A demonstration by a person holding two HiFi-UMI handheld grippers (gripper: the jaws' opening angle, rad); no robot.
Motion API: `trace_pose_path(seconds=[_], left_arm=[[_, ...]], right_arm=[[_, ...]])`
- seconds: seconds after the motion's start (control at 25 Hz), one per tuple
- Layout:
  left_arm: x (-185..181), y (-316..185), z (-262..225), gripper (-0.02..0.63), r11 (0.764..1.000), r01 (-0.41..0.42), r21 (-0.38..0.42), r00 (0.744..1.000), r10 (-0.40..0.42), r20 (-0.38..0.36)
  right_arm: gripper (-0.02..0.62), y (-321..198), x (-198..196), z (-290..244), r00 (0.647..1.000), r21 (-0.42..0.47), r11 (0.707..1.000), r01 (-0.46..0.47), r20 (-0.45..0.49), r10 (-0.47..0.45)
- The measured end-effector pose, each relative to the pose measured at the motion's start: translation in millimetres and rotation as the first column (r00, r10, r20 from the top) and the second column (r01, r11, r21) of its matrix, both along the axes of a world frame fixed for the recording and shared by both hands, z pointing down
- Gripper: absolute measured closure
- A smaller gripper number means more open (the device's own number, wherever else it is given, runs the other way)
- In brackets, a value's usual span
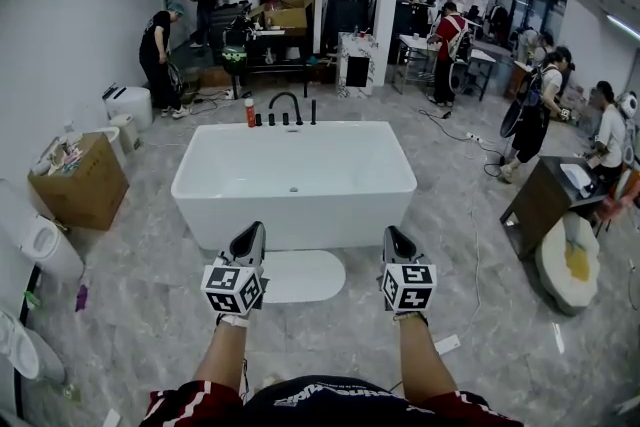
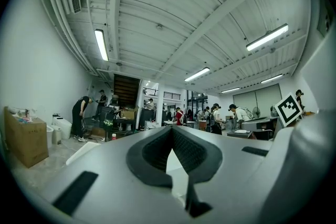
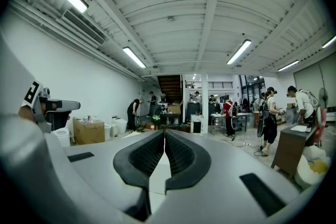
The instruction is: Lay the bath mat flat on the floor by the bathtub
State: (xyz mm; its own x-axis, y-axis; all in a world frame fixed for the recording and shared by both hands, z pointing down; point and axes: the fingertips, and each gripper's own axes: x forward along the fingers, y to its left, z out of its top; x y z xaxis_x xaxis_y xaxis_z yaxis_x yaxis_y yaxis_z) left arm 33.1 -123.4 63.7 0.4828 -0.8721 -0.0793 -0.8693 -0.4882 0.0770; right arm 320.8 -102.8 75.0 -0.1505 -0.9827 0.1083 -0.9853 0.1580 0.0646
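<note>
White bath mat [image 1: 300, 276] lies flat on the grey floor [image 1: 140, 275] beside the bathtub [image 1: 293, 213]; the left gripper [image 1: 252, 233] and right gripper [image 1: 395, 237] hover level, the 2 closed and empty.

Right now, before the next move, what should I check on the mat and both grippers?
1. Mat on the floor by the tub: ok, it lies just in front of the tub.
2. Mat flat: ok where it shows; its left end is hidden behind the left gripper.
3. Left gripper empty: ok, shut with nothing between the jaws.
4. Right gripper empty: ok, shut with nothing between the jaws.
5. Mat touching the tub: cannot tell.
</note>
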Motion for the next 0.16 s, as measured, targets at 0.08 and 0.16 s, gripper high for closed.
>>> trace_pose_path(seconds=[0.08, 0.16], left_arm=[[-2.4, -1.7, -1.3, 0.591, 1.000, -0.001, 0.003, 1.000, 0.001, -0.001], [-5.5, -3.8, -2.3, 0.591, 1.000, -0.002, 0.005, 1.000, 0.002, -0.002]], right_arm=[[0.565, -1.0, -2.7, -0.3, 1.000, 0.000, 1.000, 0.000, 0.001, 0.000], [0.565, -2.3, -5.8, -0.2, 1.000, 0.000, 1.000, 0.001, 0.002, -0.001]])
